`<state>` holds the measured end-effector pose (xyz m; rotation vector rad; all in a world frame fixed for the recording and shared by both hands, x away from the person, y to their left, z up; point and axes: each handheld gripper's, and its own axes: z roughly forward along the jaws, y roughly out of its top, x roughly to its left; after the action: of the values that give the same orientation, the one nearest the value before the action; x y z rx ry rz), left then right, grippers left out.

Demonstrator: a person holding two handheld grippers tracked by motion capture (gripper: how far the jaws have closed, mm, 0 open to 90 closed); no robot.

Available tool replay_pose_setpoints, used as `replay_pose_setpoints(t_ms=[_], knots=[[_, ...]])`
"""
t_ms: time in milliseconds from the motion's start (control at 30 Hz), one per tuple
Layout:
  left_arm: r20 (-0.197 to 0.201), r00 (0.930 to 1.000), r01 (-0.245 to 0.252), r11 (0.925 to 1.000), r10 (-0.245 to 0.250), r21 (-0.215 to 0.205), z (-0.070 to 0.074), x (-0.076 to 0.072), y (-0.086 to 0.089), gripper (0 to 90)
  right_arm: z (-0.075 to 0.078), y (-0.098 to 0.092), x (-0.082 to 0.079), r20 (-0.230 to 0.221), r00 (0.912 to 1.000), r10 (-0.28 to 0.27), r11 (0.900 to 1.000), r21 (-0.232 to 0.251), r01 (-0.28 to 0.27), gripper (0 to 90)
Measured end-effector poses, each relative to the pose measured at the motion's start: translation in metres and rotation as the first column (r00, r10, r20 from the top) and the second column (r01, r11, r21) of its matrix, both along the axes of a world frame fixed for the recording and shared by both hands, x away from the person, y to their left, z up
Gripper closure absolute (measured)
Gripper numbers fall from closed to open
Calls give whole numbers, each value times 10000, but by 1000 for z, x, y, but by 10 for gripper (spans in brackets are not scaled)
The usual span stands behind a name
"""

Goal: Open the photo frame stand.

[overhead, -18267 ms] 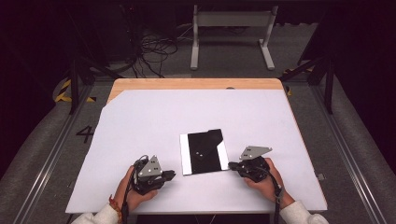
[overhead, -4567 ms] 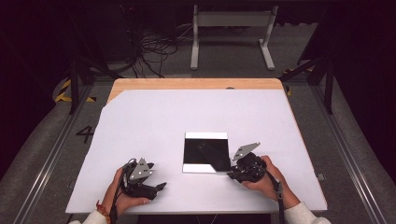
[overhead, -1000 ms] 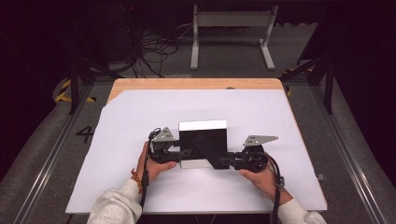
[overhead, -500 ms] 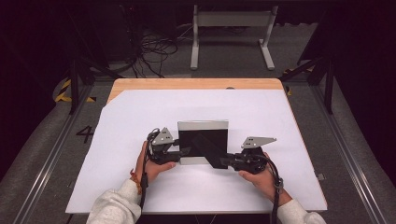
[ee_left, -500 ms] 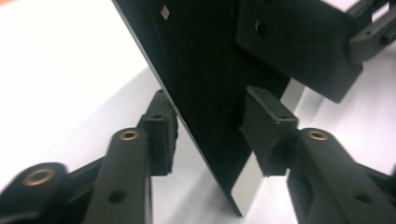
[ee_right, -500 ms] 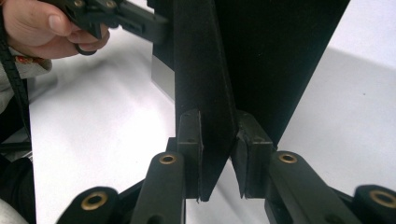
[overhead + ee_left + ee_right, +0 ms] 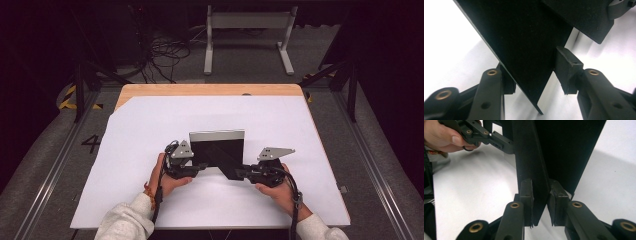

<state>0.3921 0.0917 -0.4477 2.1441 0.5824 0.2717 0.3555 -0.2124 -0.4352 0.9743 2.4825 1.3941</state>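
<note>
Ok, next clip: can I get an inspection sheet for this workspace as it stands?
Surface: white sheet over a wooden table, flat and clean.
Job's things: black folded sheet, its pale far edge lifted off the surface.
Clutter: nothing seen.
Grippers: left gripper straddles the sheet's near left corner, one pad touching it and the other apart, jaws just closing; right gripper has pinched the near right corner between both pads.
Cables: one runs back from each gripper along the forearm; a loose tangle lies on the floor beyond the table.
Surroundings: dark room, grey metal stand behind the table, floor rails at both sides, a painted 4 at the left.
</note>
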Motion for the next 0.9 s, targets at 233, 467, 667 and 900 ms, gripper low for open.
replay_pose_setpoints(t_ms=[233,467,667,900], knots=[[412,9985,-376,9990,367,221,1,3,-2,584,1,3,2,145,9999,-73,9999,86,72,774],[763,9954,-611,9972,577,435,3,2,-3,586,0,6,-1,412,9991,10,10000,-32,-8,788],[896,9942,-640,9965,591,536,4,1,-3,575,-2,7,-1,357,9994,27,10000,-91,-24,800],[840,9942,-699,9971,673,288,7,0,4,528,-3,7,-4,392,9991,133,9998,-170,-126,807]])
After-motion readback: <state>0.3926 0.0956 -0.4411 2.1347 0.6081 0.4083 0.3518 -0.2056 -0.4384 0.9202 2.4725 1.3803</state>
